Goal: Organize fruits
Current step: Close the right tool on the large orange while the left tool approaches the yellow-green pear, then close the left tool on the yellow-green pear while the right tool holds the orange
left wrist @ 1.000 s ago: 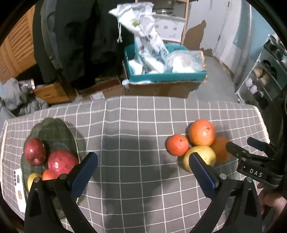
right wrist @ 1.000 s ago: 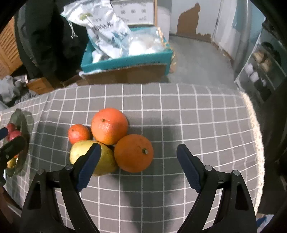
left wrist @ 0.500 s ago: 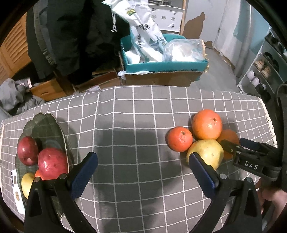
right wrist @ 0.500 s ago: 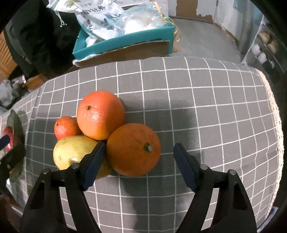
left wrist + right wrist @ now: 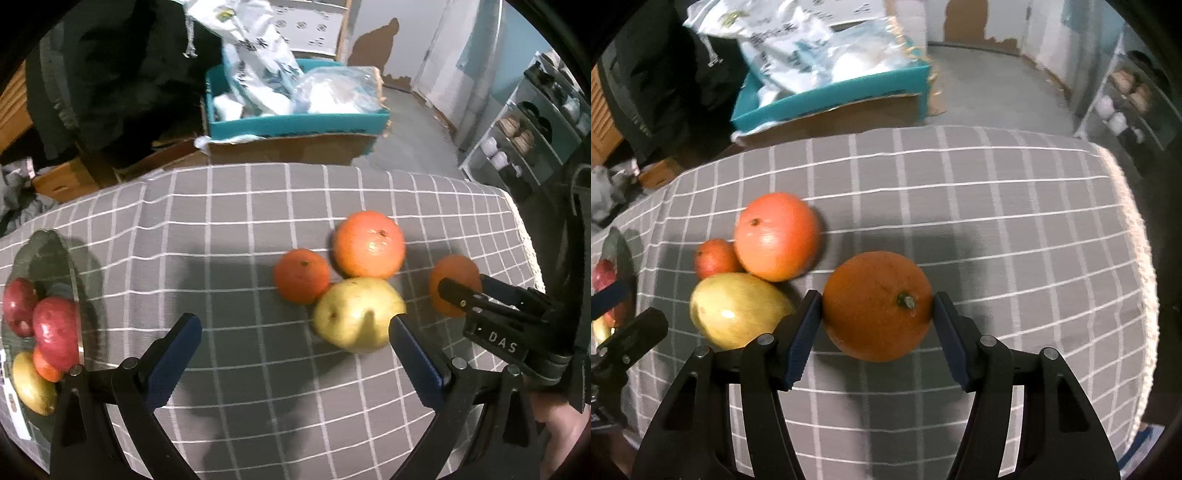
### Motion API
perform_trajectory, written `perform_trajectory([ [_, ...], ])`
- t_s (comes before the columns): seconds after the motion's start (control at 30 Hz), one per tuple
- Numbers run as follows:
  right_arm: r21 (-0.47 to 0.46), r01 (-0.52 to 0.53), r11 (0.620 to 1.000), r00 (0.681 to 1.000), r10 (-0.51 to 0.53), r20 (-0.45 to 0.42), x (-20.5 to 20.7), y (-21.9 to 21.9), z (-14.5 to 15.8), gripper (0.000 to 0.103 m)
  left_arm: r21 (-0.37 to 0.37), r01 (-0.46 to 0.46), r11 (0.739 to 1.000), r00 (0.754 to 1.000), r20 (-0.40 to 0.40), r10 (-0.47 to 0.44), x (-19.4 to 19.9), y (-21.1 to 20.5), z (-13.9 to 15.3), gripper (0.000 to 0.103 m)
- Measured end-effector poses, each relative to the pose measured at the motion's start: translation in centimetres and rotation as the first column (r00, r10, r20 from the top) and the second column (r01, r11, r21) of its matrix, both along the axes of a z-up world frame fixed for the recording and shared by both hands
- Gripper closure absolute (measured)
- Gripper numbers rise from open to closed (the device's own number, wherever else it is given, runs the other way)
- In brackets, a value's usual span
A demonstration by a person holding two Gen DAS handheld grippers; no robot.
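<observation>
Pressure is applied to the round deep-orange orange with the stalk stub (image 5: 877,304) by the right gripper (image 5: 877,325), whose blue-padded jaws have just been closing and are now clenched on its two sides. This orange sits on the grey white-checked tablecloth (image 5: 997,206), just right of the pale yellow oval mango-like fruit (image 5: 737,312). Behind the yellow fruit, touching it, are the large glossy orange-red citrus (image 5: 777,236) and the small reddish mandarin (image 5: 714,258). Well to the left of the yellow fruit lies the dark glass plate (image 5: 44,251), on which red and yellow fruits are already gathered. The left gripper (image 5: 293,341) is spread wide and empty, its right pad beside the yellow fruit. Slipping is judged possible: the grip is taken low on a rounded skin, so the orange could be squeezed out and rolled towards the cloth's edge.
</observation>
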State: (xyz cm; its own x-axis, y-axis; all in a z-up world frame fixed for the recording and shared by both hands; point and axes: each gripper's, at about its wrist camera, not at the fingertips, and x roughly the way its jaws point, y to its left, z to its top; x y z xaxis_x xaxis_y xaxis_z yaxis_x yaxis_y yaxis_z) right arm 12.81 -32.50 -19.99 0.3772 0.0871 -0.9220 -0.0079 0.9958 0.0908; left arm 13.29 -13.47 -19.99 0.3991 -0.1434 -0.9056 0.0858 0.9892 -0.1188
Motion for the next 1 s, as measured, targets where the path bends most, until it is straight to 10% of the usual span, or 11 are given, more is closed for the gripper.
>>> perform_trajectory([
  [0.8,0.005,0.088,0.996,0.996,-0.087,-0.026,-1.5,-4.4,-1.5,0.041,0.032,0.092,0.995,0.992,-0.089,-0.089,1.4,-6.1,-4.3,0.001],
  [1.0,-0.016,0.075,0.997,0.997,-0.075,-0.023,-1.5,-4.2,-1.5,0.041,0.023,0.098,0.995,0.991,-0.096,-0.096,1.6,-6.0,-4.7,0.021],
])
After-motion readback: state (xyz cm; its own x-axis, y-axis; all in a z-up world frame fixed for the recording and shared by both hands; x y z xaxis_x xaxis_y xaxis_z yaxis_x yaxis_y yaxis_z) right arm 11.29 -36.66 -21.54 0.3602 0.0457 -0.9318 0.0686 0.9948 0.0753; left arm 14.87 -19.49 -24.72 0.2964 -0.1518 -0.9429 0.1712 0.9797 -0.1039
